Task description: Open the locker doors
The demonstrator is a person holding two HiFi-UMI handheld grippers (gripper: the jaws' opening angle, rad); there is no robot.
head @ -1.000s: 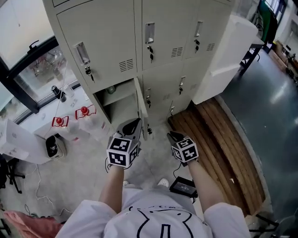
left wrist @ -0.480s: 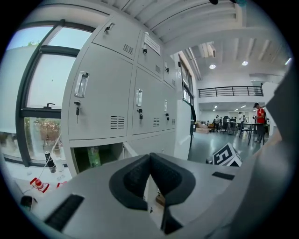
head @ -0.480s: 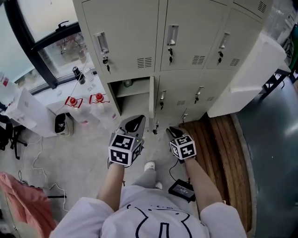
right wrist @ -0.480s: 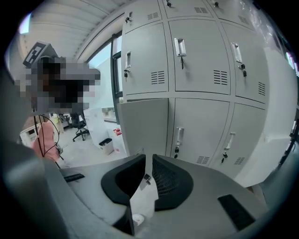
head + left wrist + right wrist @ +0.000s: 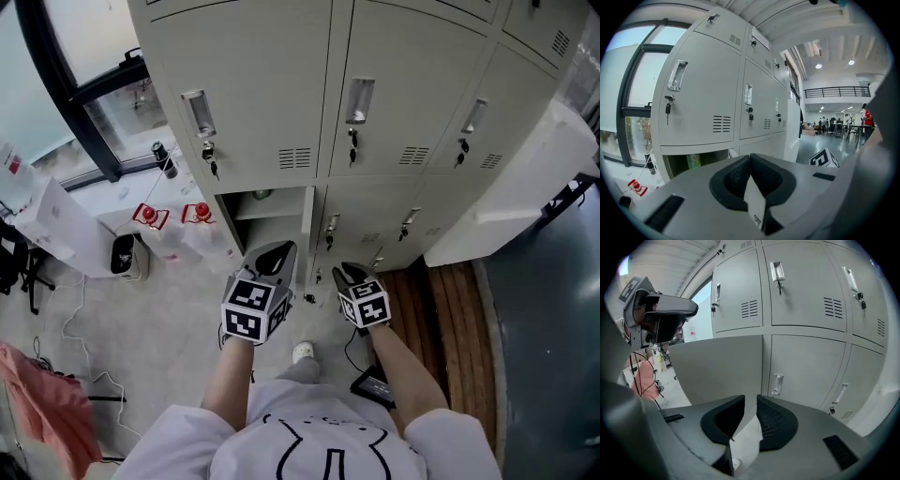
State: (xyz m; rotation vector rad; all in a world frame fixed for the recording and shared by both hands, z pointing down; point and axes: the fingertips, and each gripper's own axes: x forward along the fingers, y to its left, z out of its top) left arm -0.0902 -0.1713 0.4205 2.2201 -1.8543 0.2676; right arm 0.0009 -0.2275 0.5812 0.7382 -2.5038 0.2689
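At bottom-left: open door (image 5: 717, 366) upright, edge-on | left gripper (image 5: 277, 251) closed | right gripper (image 5: 344, 271) slightly apart

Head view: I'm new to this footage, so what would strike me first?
A wall of pale metal lockers fills the top, all shut but one lower door at the left, swung open. Just below it, the left gripper and right gripper point toward the lockers; two red items sit at the left, near the window.

left hand-held gripper (image 5: 279, 249): jaws together | right hand-held gripper (image 5: 343, 271): jaws slightly apart
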